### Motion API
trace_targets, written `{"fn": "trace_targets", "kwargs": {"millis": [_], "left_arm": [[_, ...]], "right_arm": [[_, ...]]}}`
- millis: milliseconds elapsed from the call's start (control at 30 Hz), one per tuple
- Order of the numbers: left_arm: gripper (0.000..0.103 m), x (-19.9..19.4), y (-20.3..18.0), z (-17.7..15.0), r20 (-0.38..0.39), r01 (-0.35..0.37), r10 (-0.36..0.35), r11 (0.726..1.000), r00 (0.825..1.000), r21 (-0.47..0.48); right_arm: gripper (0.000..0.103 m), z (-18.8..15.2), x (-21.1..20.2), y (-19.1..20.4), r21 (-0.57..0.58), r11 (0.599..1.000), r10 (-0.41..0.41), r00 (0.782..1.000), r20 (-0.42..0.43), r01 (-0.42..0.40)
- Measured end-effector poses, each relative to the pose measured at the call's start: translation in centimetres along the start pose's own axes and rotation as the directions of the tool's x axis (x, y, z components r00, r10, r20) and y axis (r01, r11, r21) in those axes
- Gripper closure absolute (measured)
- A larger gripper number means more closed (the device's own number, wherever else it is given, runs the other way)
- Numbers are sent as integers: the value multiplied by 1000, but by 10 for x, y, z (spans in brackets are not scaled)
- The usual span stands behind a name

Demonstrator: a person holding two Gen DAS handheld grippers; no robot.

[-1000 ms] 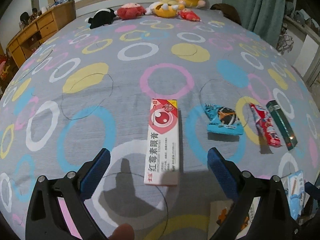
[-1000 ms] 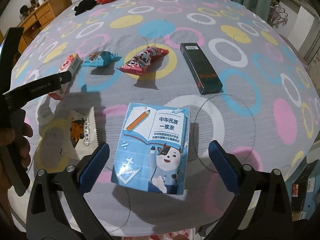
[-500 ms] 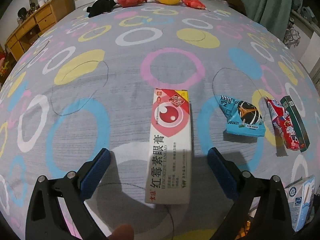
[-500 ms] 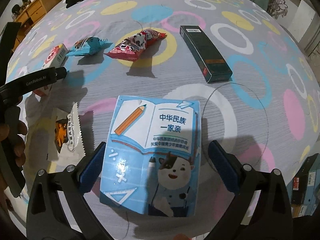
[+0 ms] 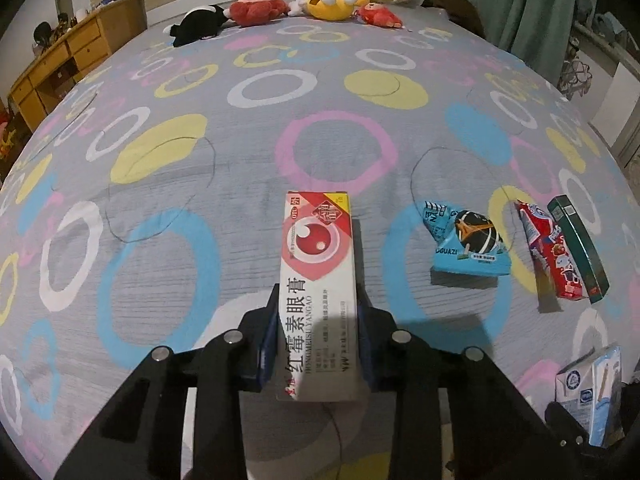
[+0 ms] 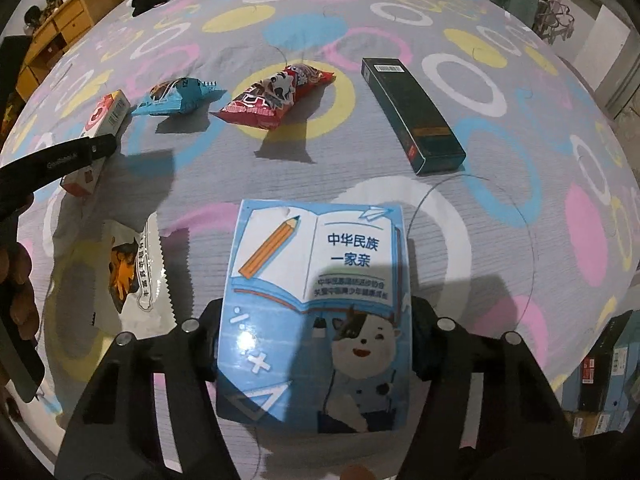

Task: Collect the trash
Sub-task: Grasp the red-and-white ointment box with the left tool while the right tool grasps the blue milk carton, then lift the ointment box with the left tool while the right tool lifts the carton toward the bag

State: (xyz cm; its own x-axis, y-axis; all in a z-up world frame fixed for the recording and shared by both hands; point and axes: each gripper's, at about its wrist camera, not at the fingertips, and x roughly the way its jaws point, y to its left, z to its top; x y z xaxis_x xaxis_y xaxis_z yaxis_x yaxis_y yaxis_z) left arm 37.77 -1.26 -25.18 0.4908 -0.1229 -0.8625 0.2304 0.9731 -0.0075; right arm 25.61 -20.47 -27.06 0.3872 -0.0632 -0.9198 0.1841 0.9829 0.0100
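Each hand-held gripper (left (image 5: 318, 344), right (image 6: 316, 344)) clamps a carton.

- The bed (image 6: 500, 184), covered in a grey ring-patterned sheet, carried all items.
- Landmark: red snack packet (image 6: 276, 98).
- Blue snack packet (image 6: 180, 96) lay just left of it.
- Dark green box (image 6: 412, 114) lay to its right.
- Silver wrapper (image 6: 136, 276) lay nearer the camera, to its left.
- Plush toys (image 5: 256, 12) lay far beyond it, at the headboard.

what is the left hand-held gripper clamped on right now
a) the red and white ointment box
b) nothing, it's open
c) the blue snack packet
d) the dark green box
a: in the left wrist view the left hand-held gripper has its jaws closed against both long sides of the red and white ointment box.
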Motion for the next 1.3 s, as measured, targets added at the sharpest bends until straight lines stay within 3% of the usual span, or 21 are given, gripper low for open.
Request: {"fn": "trace_targets", "kwargs": {"millis": [667, 1300], "left_arm": [[70, -28, -2, 1, 55, -9, 8, 1000, 998, 19], [70, -117, -22, -26, 160, 25, -23, 1000, 987, -11]], "right_arm": [[41, -3, -17, -4, -7, 1000, 14, 999, 29, -13], [40, -16, -78, -15, -15, 1000, 16, 993, 120, -14]]}}
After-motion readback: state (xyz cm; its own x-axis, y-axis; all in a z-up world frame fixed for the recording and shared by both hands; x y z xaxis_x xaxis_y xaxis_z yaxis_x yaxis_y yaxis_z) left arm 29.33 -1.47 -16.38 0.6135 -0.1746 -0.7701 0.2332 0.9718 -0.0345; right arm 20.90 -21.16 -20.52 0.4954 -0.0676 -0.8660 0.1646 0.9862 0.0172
